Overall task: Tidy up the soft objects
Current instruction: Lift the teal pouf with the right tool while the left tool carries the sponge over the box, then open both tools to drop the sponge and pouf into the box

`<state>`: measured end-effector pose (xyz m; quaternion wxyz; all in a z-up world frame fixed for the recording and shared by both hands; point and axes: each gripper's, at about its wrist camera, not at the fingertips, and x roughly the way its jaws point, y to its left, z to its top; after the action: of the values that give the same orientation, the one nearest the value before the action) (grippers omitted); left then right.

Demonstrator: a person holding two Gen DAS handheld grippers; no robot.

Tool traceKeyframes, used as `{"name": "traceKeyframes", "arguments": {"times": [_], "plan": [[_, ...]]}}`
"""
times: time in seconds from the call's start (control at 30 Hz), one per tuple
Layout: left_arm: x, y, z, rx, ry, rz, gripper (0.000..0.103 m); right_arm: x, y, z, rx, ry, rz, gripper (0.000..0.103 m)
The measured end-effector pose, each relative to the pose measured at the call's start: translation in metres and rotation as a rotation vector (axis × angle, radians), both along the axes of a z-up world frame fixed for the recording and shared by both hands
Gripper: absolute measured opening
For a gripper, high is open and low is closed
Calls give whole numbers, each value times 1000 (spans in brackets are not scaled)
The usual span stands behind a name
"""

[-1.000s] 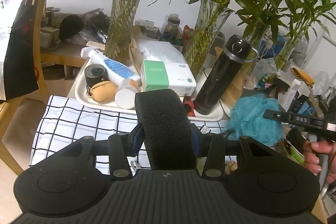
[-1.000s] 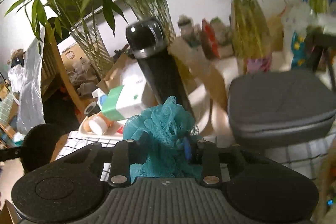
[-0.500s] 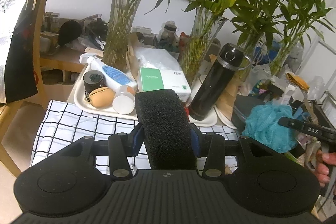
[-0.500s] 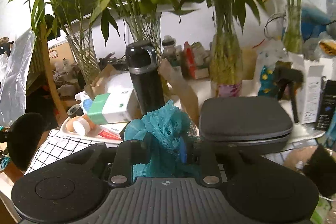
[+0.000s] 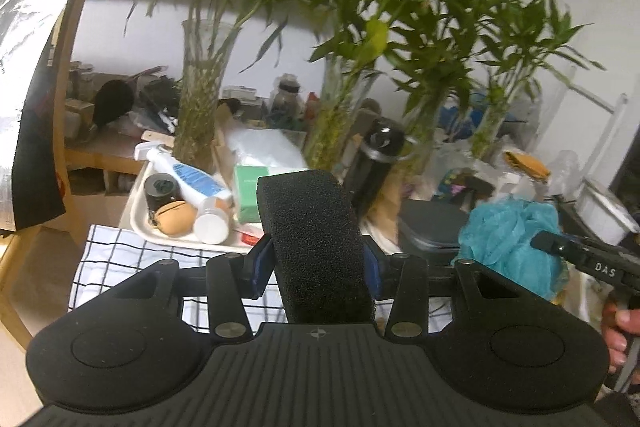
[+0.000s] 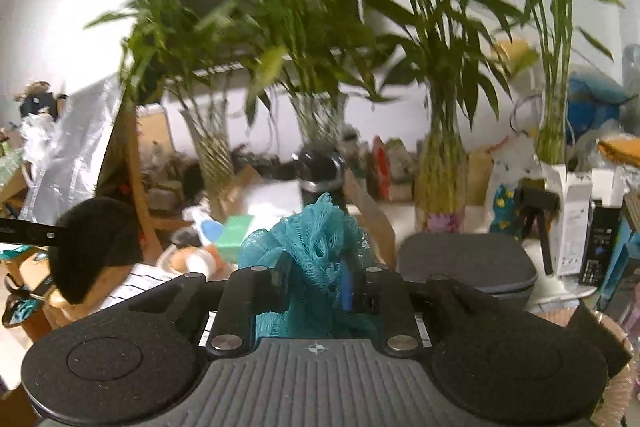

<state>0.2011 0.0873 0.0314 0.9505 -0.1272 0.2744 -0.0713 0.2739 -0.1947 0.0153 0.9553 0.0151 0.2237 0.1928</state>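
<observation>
Both pickups done — left gripper (image 5: 318, 259) clamps the black foam sponge (image 5: 316, 239) between its fingers, right gripper (image 6: 316, 277), jaws just closing in, squeezes the teal mesh loofah (image 6: 316, 247) — placing both remains.

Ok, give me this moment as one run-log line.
left gripper: shut on black foam sponge | right gripper: shut on teal bath pouf, jaws just tightened | both held above checked cloth
</observation>
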Motion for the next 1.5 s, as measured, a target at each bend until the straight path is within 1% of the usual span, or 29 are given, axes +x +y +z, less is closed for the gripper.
{"name": "traceKeyframes", "arguments": {"times": [0.2, 0.43, 0.57, 0.63, 0.77, 0.9, 1.03, 1.2, 1.33, 1.4, 1.5], "plan": [[-18, -13, 16, -9, -8, -50, 44, -39, -9, 23, 28, -29, 21, 25], [-45, -34, 25, 51, -14, -112, 44, -82, -8, 43, 34, -73, 91, 25], [-58, -42, 26, 70, 3, -137, 44, -103, -5, 48, 41, -72, 142, 25], [-64, -45, 25, 75, 16, -145, 44, -113, -3, 48, 29, -72, 167, 25], [-77, -52, 21, 111, 35, -165, 44, -131, 2, 47, 17, -60, 205, 25], [-87, -54, 15, 114, 62, -185, 44, -145, 2, 44, 28, -36, 224, 25], [-95, -56, 9, 105, 109, -197, 44, -157, 2, 41, 31, -7, 239, 26], [-103, -58, -1, 132, 201, -192, 44, -168, 7, 34, 7, 33, 264, 26], [-105, -57, -13, 138, 271, -211, 44, -171, 10, 27, 3, 69, 261, 26], [-104, -58, -18, 147, 291, -218, 46, -172, 12, 22, 3, 89, 261, 26], [-104, -58, -22, 146, 282, -229, 49, -173, 15, 16, -6, 110, 261, 26]]}}
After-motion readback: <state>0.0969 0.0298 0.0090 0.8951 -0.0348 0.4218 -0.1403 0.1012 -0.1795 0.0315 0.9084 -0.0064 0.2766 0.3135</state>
